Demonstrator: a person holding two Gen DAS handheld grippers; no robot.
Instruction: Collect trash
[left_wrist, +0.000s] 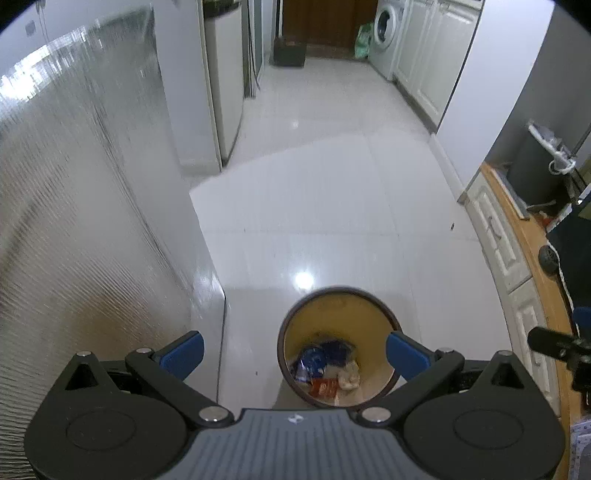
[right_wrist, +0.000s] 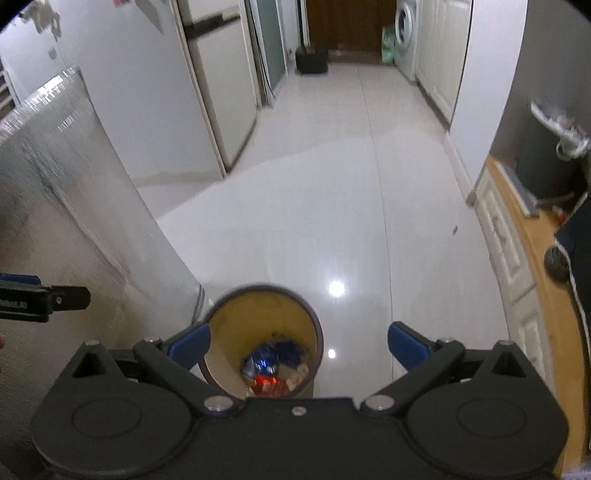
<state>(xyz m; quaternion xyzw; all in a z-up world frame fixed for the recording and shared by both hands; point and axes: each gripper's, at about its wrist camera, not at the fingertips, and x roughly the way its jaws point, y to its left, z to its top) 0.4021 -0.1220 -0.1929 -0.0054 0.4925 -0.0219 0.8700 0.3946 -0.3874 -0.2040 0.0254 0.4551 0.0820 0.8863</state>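
Observation:
A round bin (left_wrist: 332, 306) with a dark rim and yellow inside stands on the white floor. It also shows in the right wrist view (right_wrist: 258, 314). Inside lie blue, red and white wrappers (left_wrist: 325, 369), also seen in the right wrist view (right_wrist: 273, 369). My left gripper (left_wrist: 293, 354) is open and empty, held above the bin, which lies between its blue fingertips. My right gripper (right_wrist: 299, 345) is open and empty; the bin sits below its left fingertip (right_wrist: 190, 345). The right gripper's tip (left_wrist: 550, 343) shows at the right of the left view.
A silver foil-covered cabinet (left_wrist: 74, 221) stands close on the left. A wooden counter (left_wrist: 532, 258) with white drawers runs along the right. A fridge (left_wrist: 225, 92), a washing machine (left_wrist: 386, 33) and a dark box (left_wrist: 290, 51) stand down the hallway.

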